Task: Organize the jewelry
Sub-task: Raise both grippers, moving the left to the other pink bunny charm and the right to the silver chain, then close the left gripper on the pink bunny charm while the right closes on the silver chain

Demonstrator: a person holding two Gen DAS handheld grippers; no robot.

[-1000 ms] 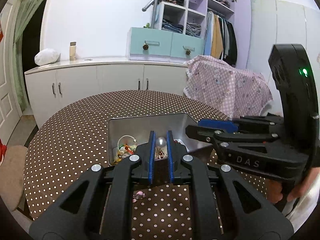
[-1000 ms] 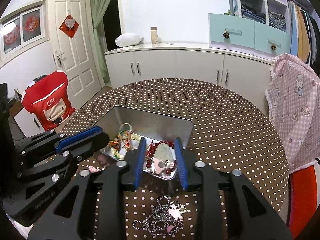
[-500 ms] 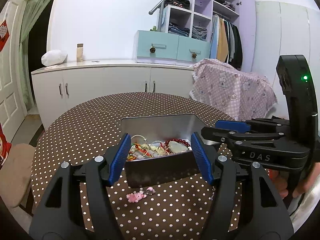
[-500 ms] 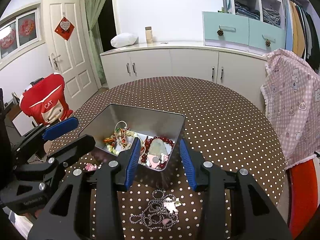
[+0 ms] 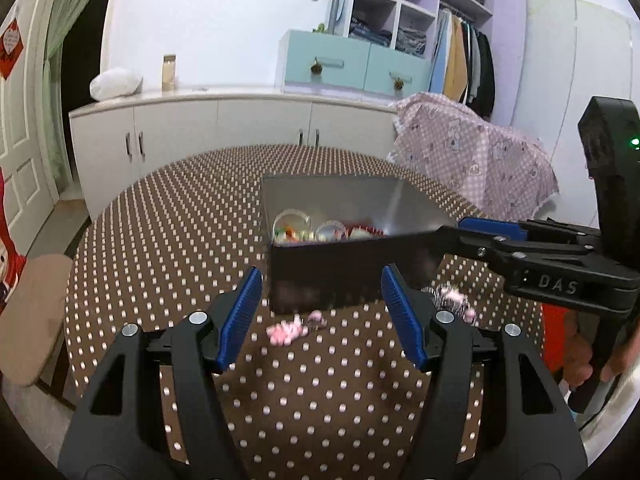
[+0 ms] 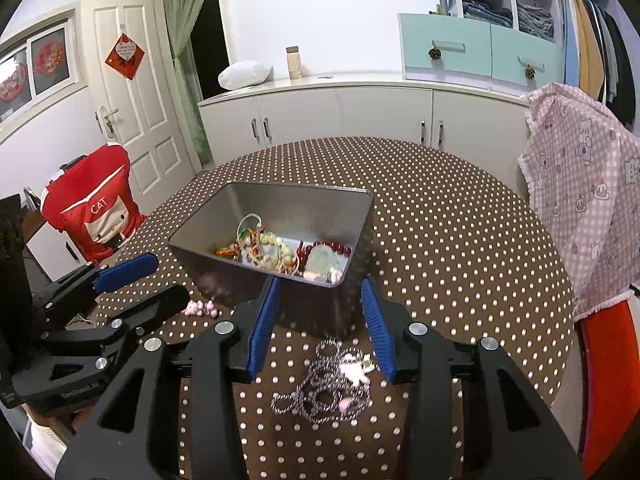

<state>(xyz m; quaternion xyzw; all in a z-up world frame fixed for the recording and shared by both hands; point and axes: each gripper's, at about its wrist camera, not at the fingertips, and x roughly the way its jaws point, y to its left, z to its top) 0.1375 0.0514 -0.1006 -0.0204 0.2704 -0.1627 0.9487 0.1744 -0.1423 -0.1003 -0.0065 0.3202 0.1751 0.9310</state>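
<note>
Holding my left tool (image 5: 322, 312) spread and empty above the polka-dot surface (image 5: 168, 248), I look down at a small pink charm (image 5: 286, 330) lying just short of the metal tin (image 5: 340, 276). My right tool (image 6: 320, 320) is also parted with nothing between its blue pads (image 6: 262, 322), framing the near corner of the tin (image 6: 280, 240), where beads and bangles are already heaped. A beaded silver chain (image 6: 320, 390) with a pale pendant sprawls below the right pads. Both loose pieces look light; the chain, I judge, is limp and slippery, best pinched at a bunched loop or the pendant, and the charm across its body.
</note>
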